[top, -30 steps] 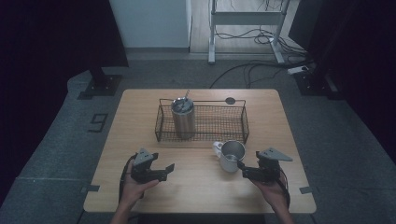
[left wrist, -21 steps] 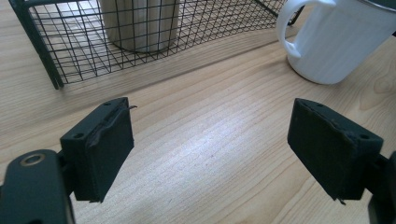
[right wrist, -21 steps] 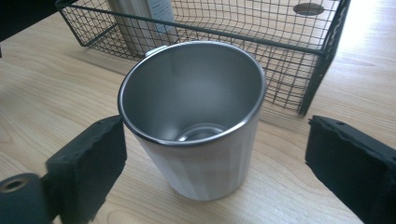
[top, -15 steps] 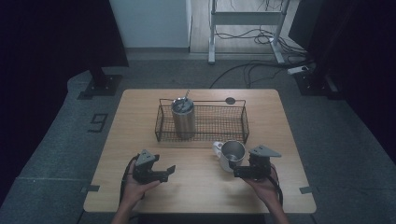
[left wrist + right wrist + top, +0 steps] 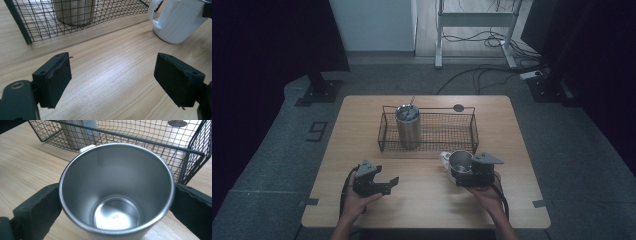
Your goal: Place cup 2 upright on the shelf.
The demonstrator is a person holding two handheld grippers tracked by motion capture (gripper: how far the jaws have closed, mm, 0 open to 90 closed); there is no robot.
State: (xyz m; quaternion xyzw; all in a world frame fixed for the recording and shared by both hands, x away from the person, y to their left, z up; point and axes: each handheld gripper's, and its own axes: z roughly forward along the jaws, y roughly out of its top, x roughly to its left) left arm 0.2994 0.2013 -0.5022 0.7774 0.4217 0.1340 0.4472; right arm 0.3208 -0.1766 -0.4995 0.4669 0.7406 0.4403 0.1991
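**Dim overview, bright close-ups**

The high view is dark and slightly soft: only the surface (image 5: 427, 200) and the pale wall at the top of the frame catch light, while the left and right edges sink into near black. Both gripper views are far brighter. In the left gripper view a pale sheen lies across the wood at centre, and the basket (image 5: 75, 22) wires bend at the upper edge. In the right gripper view the mug (image 5: 116, 192) shows soft reflections inside, and its near rim is blurred.
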